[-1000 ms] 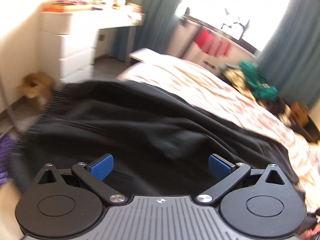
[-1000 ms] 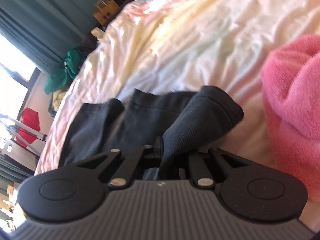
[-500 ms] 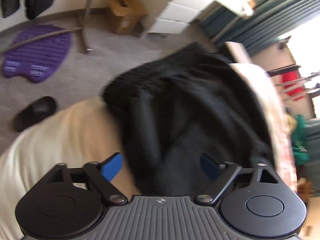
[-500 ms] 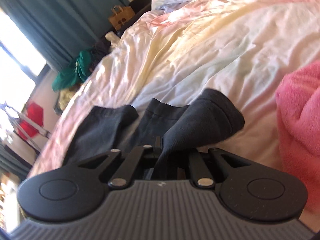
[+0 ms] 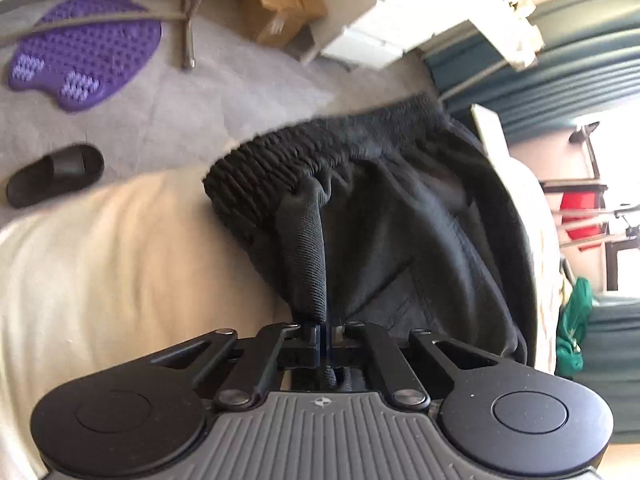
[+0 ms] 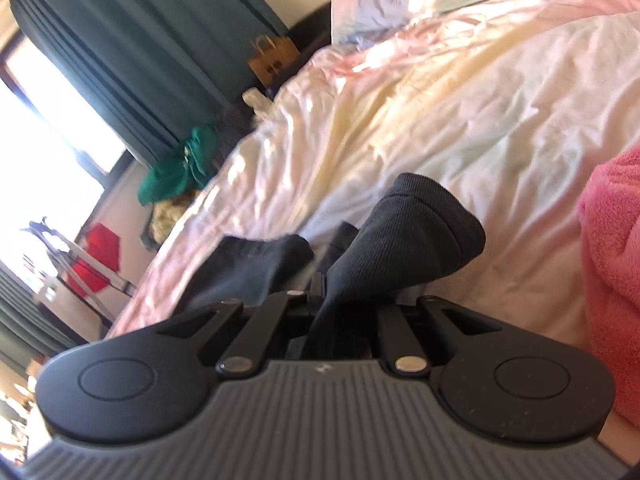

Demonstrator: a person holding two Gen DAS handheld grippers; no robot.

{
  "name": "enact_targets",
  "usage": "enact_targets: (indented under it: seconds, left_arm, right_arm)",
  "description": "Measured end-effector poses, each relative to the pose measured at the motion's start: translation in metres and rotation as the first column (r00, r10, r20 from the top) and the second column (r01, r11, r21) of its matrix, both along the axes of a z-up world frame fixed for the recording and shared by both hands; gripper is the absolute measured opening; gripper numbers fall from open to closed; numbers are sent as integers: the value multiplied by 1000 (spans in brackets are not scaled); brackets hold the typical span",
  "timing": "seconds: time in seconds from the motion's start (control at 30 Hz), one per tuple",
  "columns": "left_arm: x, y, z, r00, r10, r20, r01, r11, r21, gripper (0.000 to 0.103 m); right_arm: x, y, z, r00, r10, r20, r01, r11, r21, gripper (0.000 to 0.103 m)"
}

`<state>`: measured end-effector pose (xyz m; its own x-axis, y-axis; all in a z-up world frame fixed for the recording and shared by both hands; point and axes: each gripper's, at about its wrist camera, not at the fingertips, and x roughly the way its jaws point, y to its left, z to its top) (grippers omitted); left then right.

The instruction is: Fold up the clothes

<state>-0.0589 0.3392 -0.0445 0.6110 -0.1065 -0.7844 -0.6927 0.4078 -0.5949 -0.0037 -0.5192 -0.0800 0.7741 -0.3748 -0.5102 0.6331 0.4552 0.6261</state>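
Observation:
Black trousers point(image 5: 400, 216) with a ribbed elastic waistband point(image 5: 320, 152) lie on the cream bed cover point(image 5: 120, 264) at the bed's edge. My left gripper point(image 5: 326, 330) is shut on a fold of the trousers' fabric just below the waistband. In the right wrist view, my right gripper point(image 6: 320, 300) is shut on the ribbed leg cuff point(image 6: 416, 224) of the trousers, lifted a little off the bed. The other leg end point(image 6: 256, 264) lies flat to the left on the pale duvet point(image 6: 460, 120).
A pink fleece item point(image 6: 612, 264) lies at the right of the bed. On the floor are a black slipper point(image 5: 56, 174), a purple mat point(image 5: 84, 48), a cardboard box point(image 5: 284, 4) and a white dresser point(image 5: 420, 20). Green clothes point(image 6: 184, 168) and teal curtains point(image 6: 140, 52) are by the window.
My left gripper was open above the trousers; it has swung down to the waistband end and shut on the fabric. The right gripper keeps its hold on the cuff, tilting slightly.

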Motion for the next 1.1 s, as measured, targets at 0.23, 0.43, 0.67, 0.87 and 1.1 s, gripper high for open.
enact_targets:
  seconds: [0.23,0.43,0.67,0.87,1.1]
  left_arm:
    - [-22,-11,54,982,-23,186,9,997,76,1]
    - [-36,-20,90,958,-64,281,27,991,131,1]
    - [-12,-17,99,953,-57,298,23,993,118,1]
    - [61,-19,127,922,-89,377,29,986,163,1]
    - [221,-18,136,910,-159,383,61,965,256,2]
  right_arm:
    - [-9,6,12,998,-46,33,48,998,-45,6]
    - [-25,4,20,995,-55,85,58,998,-39,6]
    - [-24,7,22,997,-45,61,48,998,-43,6]
    - [19,16,63,997,-7,76,21,981,-191,5]
    - [167,18,76,999,9,-31,-18,955,-297,5]
